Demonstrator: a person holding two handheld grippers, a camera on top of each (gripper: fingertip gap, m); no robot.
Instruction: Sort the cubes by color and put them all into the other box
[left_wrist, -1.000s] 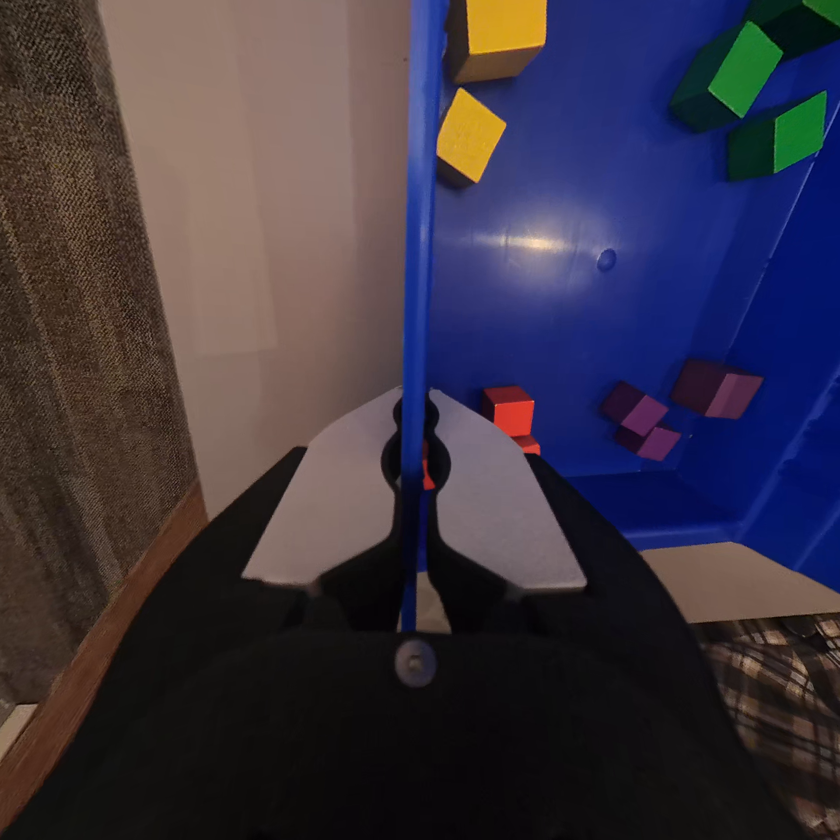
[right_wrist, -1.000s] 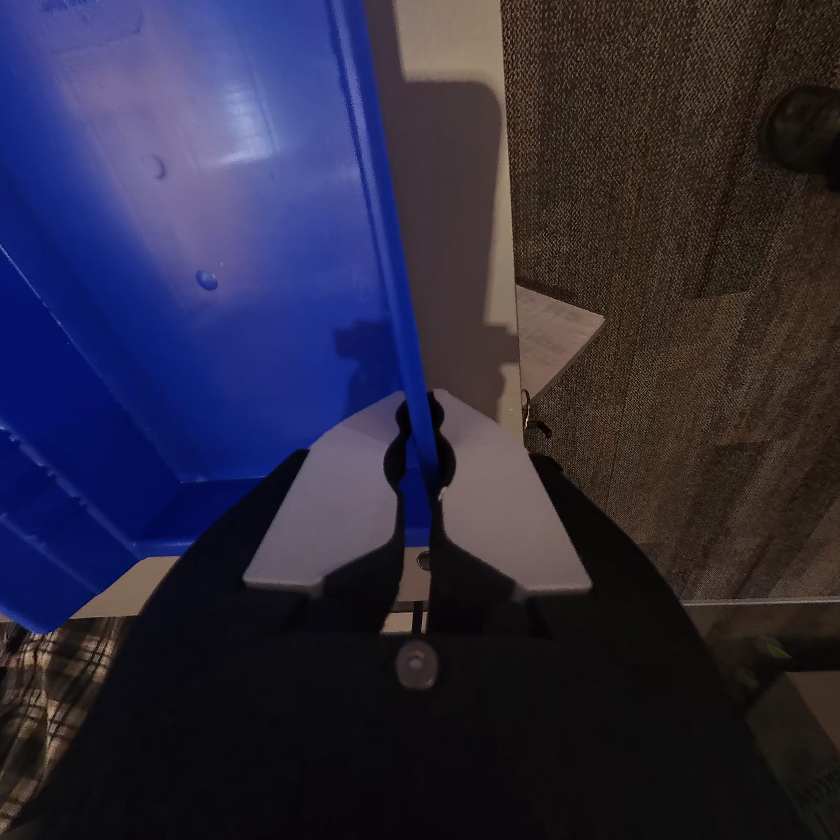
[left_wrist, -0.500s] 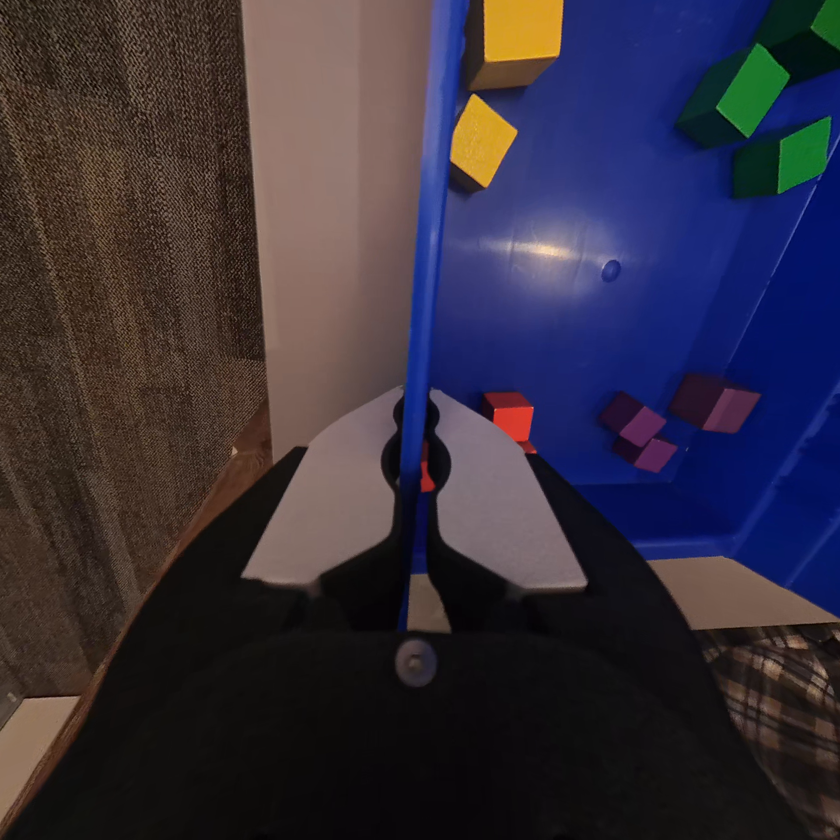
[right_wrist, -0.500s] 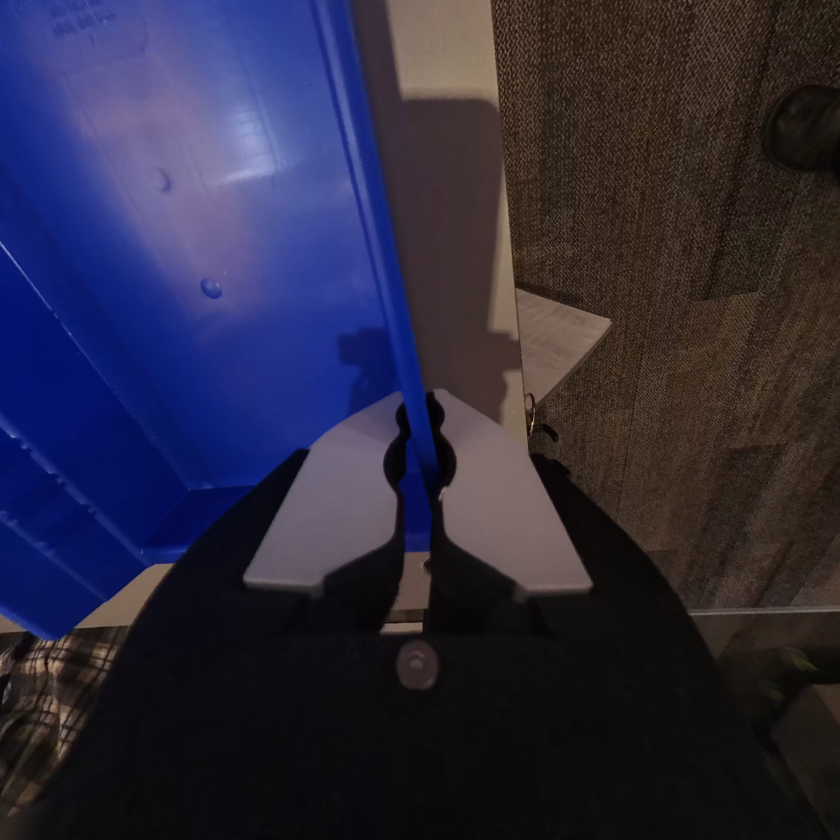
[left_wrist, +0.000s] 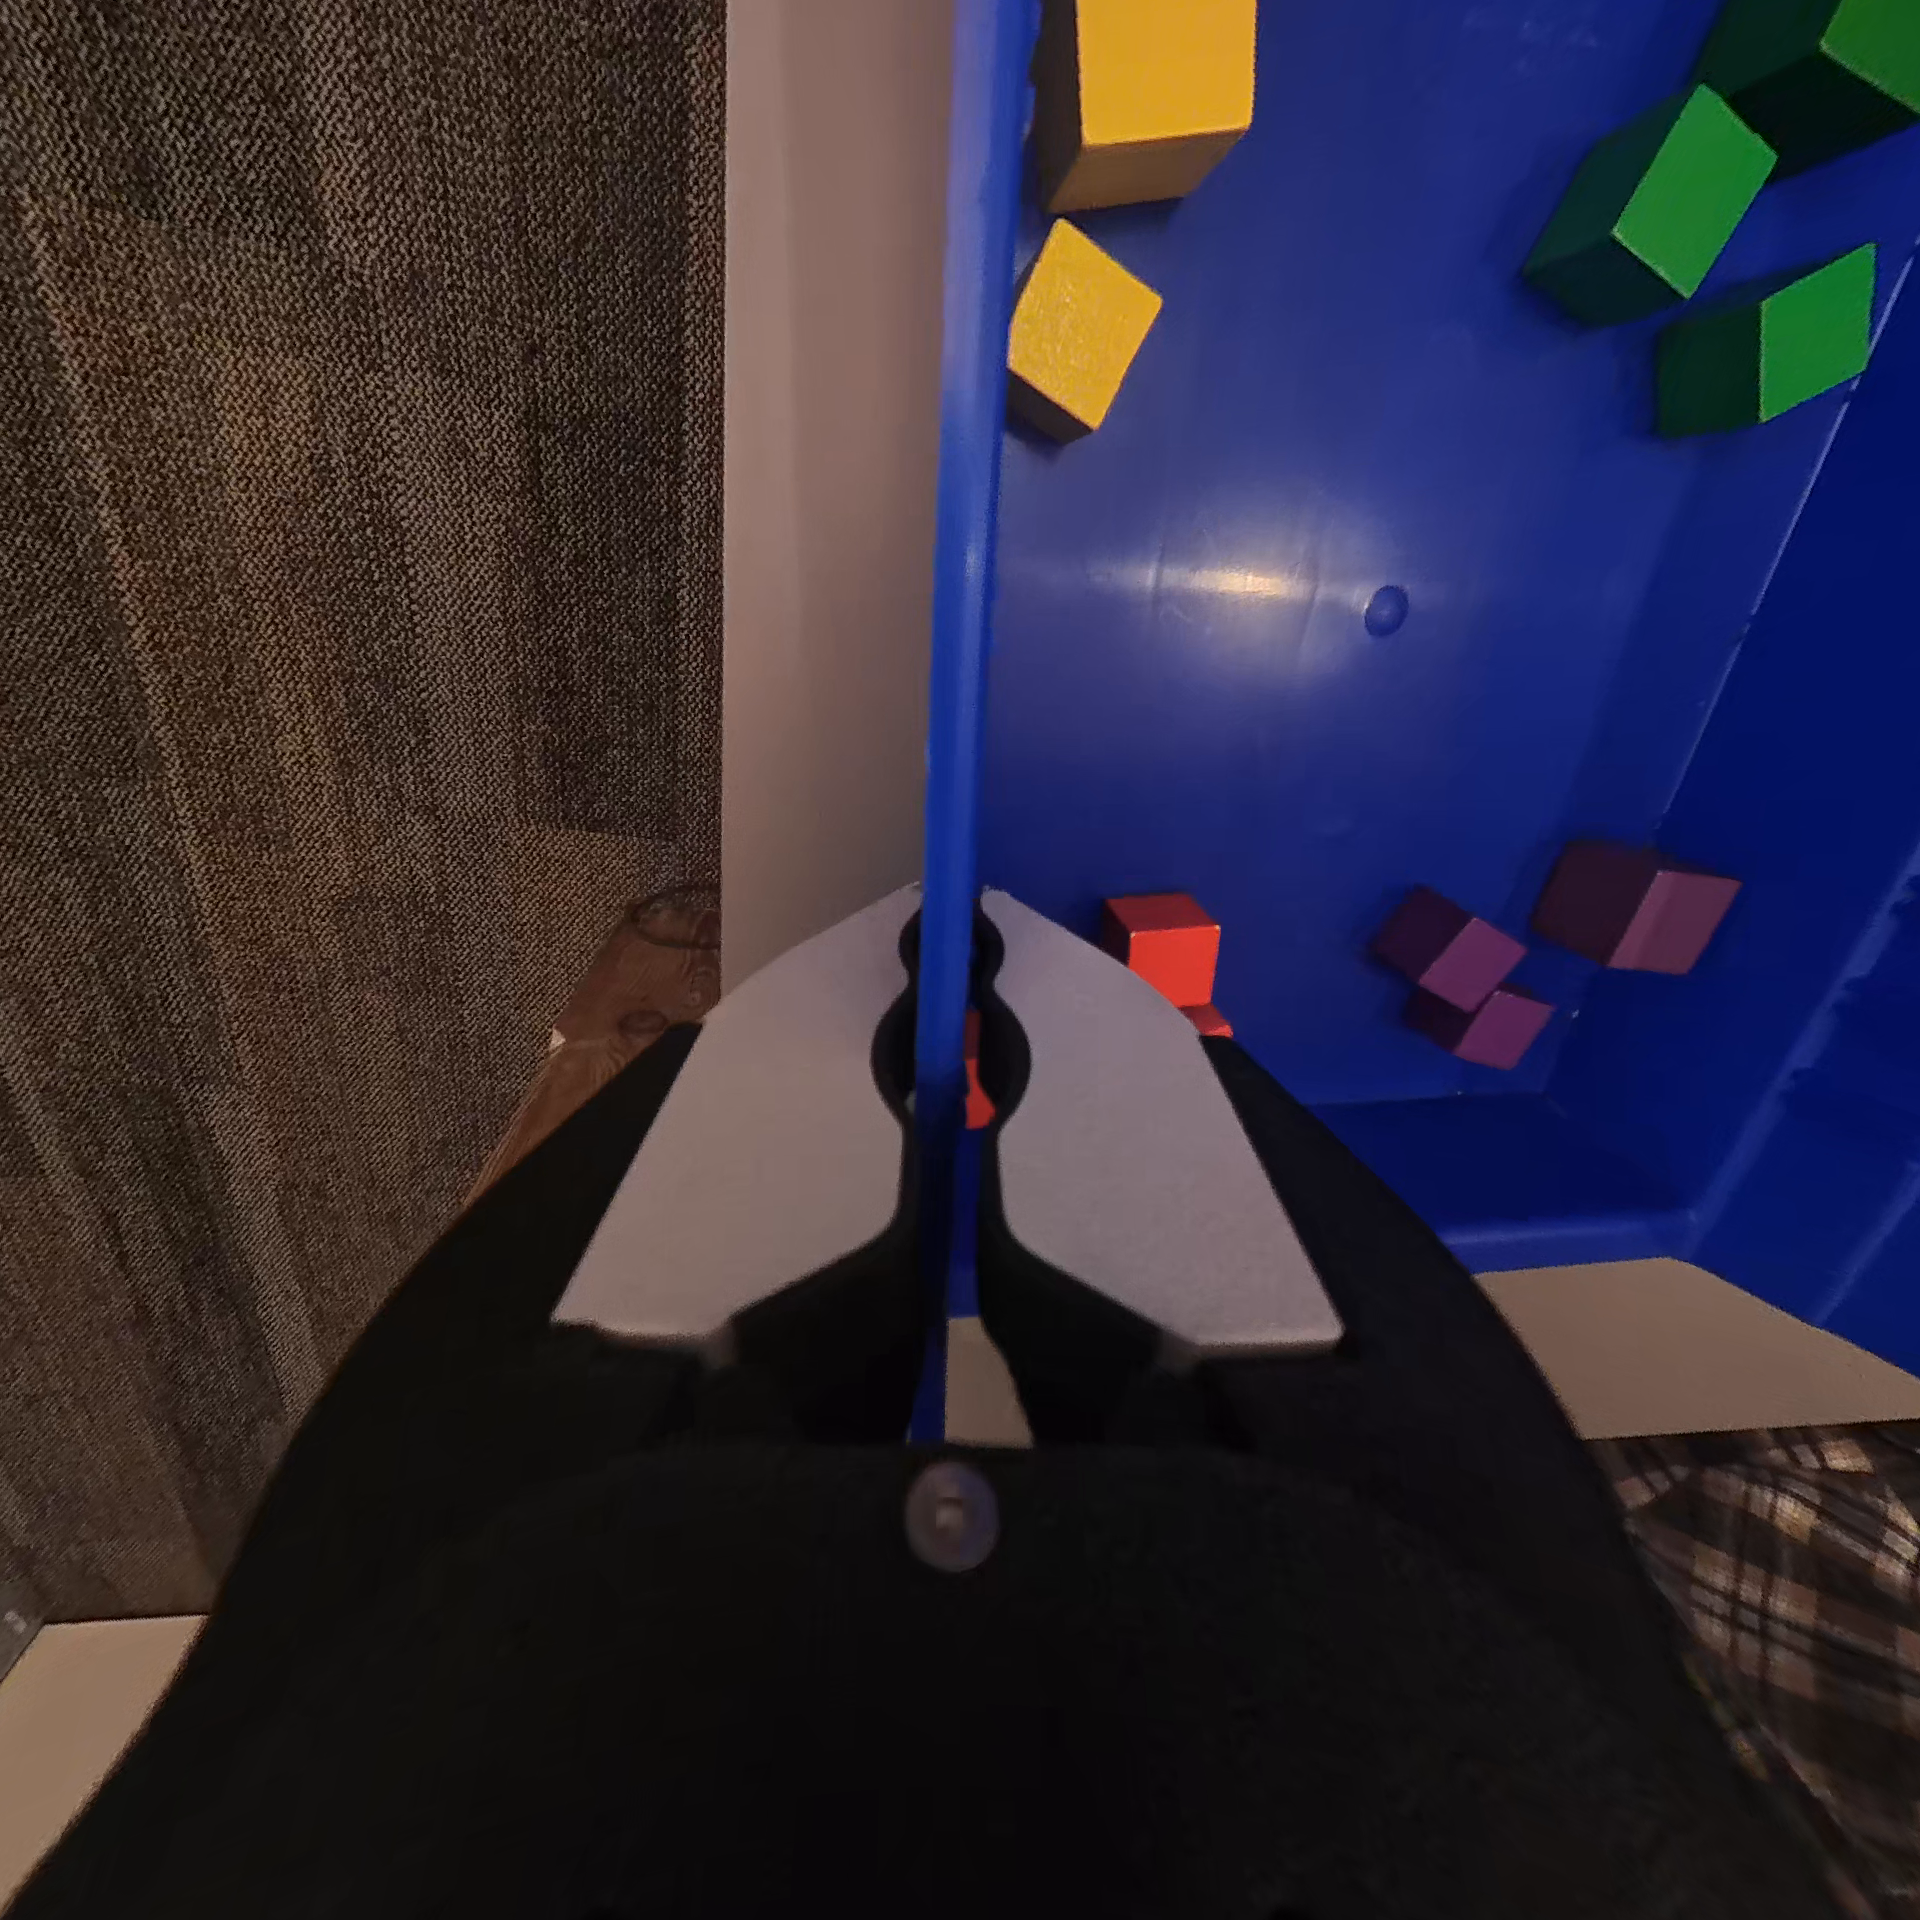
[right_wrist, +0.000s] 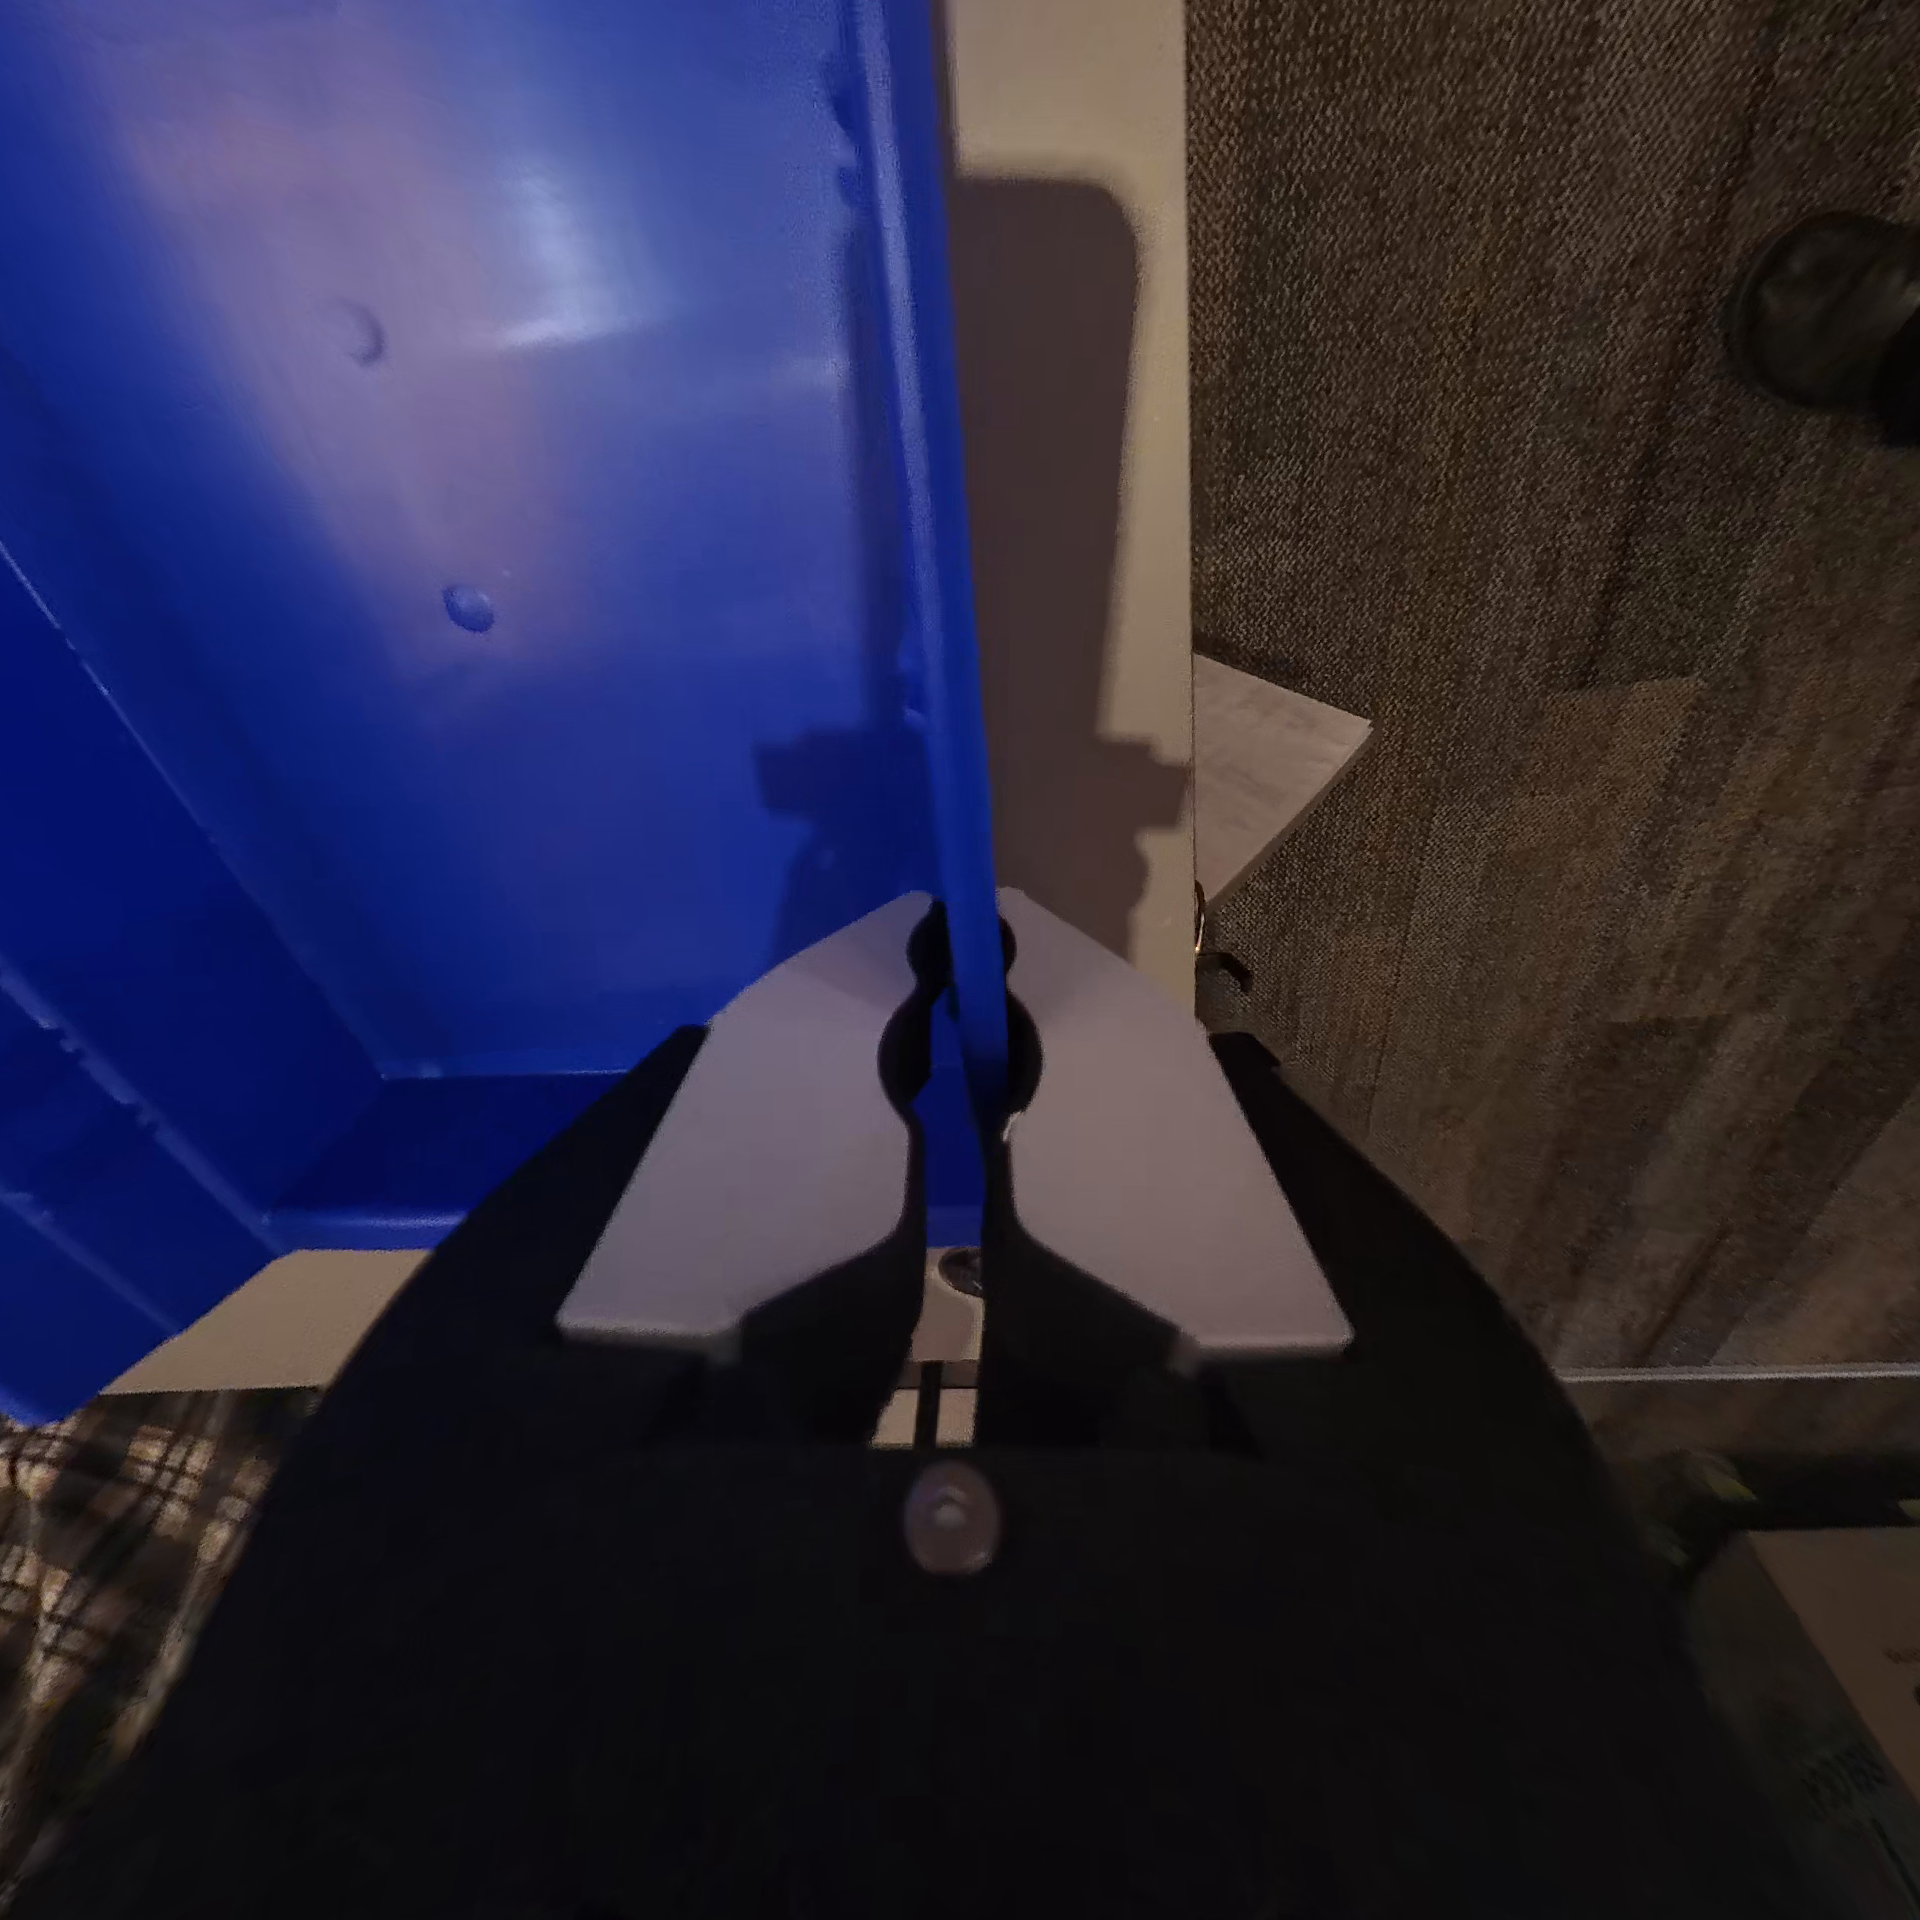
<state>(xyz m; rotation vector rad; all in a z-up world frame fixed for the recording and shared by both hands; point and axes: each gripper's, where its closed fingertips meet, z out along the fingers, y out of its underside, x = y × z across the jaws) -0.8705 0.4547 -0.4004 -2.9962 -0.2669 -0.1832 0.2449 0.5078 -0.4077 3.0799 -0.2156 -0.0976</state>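
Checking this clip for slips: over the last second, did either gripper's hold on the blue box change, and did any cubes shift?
No regrip: the left gripper and right gripper stay clamped on opposite walls of the blue box. The box has moved sideways over the white table, whose strip beside the left wall narrowed. The yellow cubes, green cubes, purple cubes and red cubes kept their places.

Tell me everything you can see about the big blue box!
The blue box looks like shiny moulded plastic, with thin walls, a smooth floor with small round dimples and a stepped end. The left gripper pinches one side wall and the right gripper pinches the opposite wall. Inside, cubes lie grouped by colour: yellow cubes, green cubes, red cubes and purple cubes. A pale tabletop shows beside it.
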